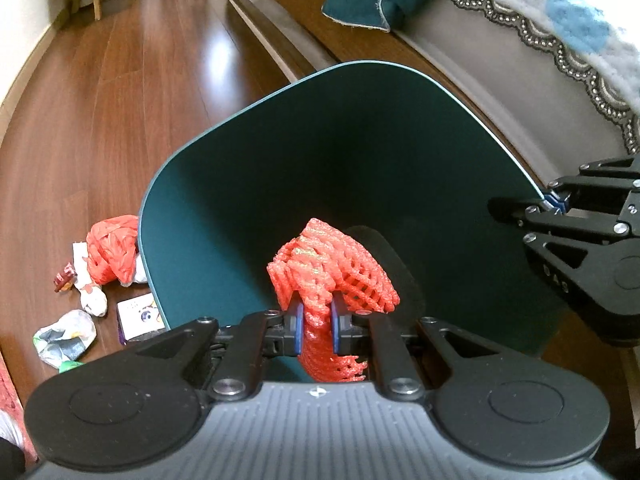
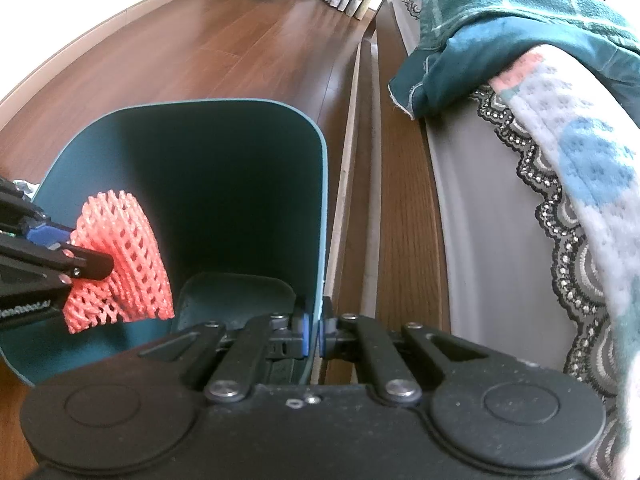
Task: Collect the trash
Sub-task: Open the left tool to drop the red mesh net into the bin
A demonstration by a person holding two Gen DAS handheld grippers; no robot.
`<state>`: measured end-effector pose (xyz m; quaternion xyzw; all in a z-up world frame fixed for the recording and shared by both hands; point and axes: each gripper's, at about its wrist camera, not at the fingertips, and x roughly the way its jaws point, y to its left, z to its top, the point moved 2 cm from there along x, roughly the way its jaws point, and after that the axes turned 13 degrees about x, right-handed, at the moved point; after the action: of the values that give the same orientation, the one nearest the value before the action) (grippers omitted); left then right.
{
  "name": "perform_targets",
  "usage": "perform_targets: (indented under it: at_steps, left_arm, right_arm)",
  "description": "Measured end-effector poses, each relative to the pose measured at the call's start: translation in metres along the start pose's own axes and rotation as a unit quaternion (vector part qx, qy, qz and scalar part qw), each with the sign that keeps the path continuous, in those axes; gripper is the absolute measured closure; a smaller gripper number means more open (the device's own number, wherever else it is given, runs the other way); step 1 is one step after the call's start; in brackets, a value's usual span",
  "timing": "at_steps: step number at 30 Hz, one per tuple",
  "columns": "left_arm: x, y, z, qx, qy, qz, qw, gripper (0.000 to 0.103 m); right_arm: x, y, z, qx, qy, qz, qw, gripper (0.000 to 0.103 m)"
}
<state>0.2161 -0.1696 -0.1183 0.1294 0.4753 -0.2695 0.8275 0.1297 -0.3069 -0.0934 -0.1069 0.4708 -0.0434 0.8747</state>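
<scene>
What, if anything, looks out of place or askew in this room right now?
Trash litters the floor left of the bin: a red bag, crumpled wrappers and a small card. The bin itself seems tilted, its rim pinched by the right gripper, while the left gripper holds a foam net inside.

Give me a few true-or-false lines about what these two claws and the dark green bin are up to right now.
1. The left claw is pinching a red foam net. True.
2. The right claw hangs free, touching nothing. False: it is shut on the bin's rim.
3. The net is held over the open mouth of the bin. True.
4. All the trash is already collected. False: a crumpled red bag, wrappers and a small carton lie on the wooden floor beside the bin.
5. The bin is packed to the top. False: its dark bottom shows.
</scene>
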Motion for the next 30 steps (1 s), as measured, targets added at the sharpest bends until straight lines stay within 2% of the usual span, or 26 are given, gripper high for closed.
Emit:
perform_targets:
  at_steps: [4,6,8,10,16,21,22,26,30]
  left_arm:
    - [0.000,-0.003,0.001,0.010,-0.004,0.005,0.9999,0.086]
    - [-0.002,-0.003,0.001,0.009,-0.007,0.006,0.9999,0.075]
    - [-0.005,-0.001,0.000,0.003,-0.016,0.004,0.9999,0.050]
    - [-0.010,0.000,0.000,0.004,-0.030,0.007,0.9995,0.040]
    - [-0.027,0.008,-0.002,0.000,-0.045,0.012,0.9989,0.039]
    - [-0.057,0.038,-0.011,-0.027,-0.063,0.018,0.9975,0.038]
    - [-0.064,0.046,-0.014,-0.033,-0.068,0.024,0.9969,0.035]
    - [-0.092,0.084,-0.025,-0.055,-0.086,0.061,0.9929,0.034]
    - [-0.098,0.120,-0.041,-0.081,-0.080,0.103,0.9882,0.034]
  right_arm:
    - [0.000,0.000,0.000,-0.001,0.000,0.001,1.000,0.100]
    - [0.000,0.000,0.000,-0.001,0.000,0.001,1.000,0.099]
    - [0.000,0.000,0.000,-0.002,0.000,0.001,1.000,0.099]
    - [0.000,0.000,0.000,-0.001,0.001,0.001,1.000,0.099]
    - [0.001,-0.001,0.001,-0.001,0.001,0.000,1.000,0.099]
    - [0.001,-0.001,0.000,0.000,0.003,-0.001,1.000,0.099]
    - [0.002,-0.001,0.001,0.000,0.003,-0.001,1.000,0.099]
    - [0.002,-0.001,0.001,0.000,0.003,-0.002,1.000,0.099]
    - [0.002,-0.001,0.001,0.000,0.003,-0.002,1.000,0.099]
